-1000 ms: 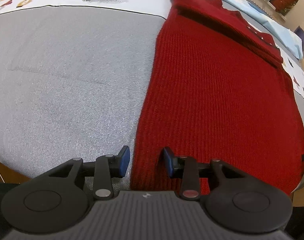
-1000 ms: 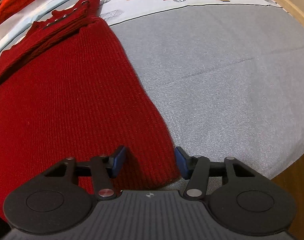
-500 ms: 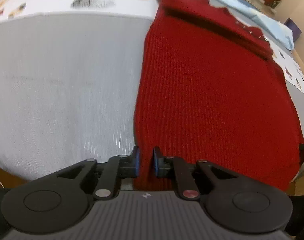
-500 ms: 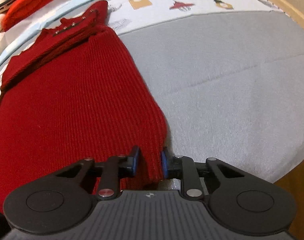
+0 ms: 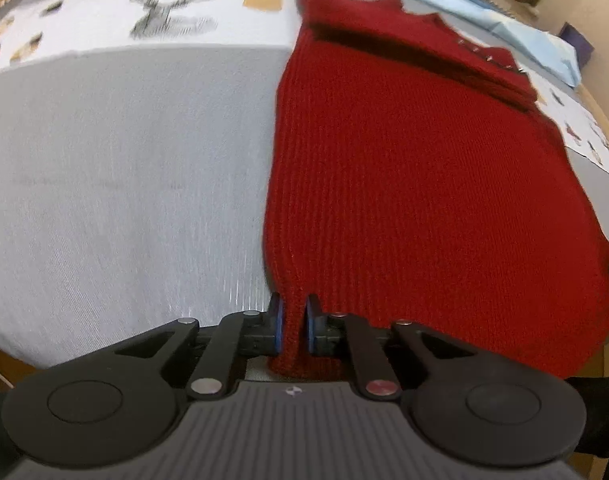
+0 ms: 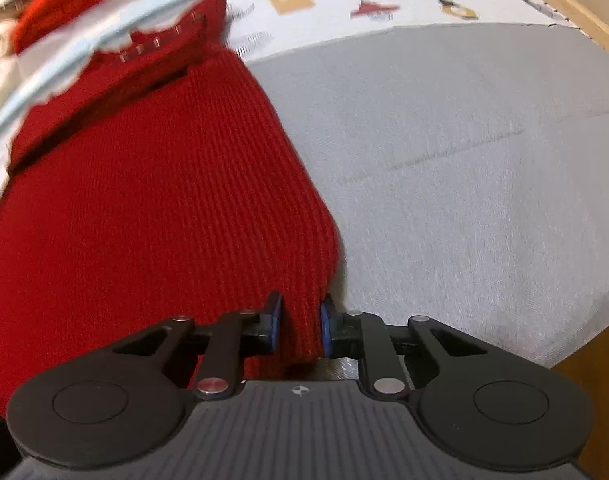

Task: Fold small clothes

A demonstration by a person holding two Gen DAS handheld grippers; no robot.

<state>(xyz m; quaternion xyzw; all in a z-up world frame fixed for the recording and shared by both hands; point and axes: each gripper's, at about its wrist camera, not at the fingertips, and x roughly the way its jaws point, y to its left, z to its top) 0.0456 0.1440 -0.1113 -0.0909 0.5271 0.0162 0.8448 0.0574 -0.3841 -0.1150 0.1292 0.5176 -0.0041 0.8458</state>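
Red knit sweater (image 5: 416, 184) lies spread flat on the grey cloth (image 5: 124, 184) that covers the tabletop, ribs running away from me toward the collar end, which has a row of small pale buttons and rests on the white printed sheet (image 5: 104, 20) at the far side. In the right wrist view the same sweater (image 6: 152, 208) fills the left half of the frame, with grey cloth (image 6: 464, 152) open to the right and a faint crease running across it. My left tongs (image 5: 291, 326) are closed on the near left corner of the hem; a narrow fold of red knit is pinched between the blue pads (image 5: 278, 324), and the fabric rises slightly into the grip. My right tongs (image 6: 298, 328) are clamped on the near right corner of the hem, a thicker bunch of knit squeezed between their blue pads (image 6: 274, 328). Both corners sit at the near edge of the tabletop, just in front of the tong bodies. Printed sheet shows a deer drawing and an orange tag in the left view, and tags and small figures (image 6: 372, 8) in the right view. A pale blue cloth (image 5: 536, 40) lies beyond the collar. Another red garment (image 6: 76, 0) sits at far upper left of the right view, blurred. Wood edge (image 6: 584, 376) of the tabletop shows at lower right.
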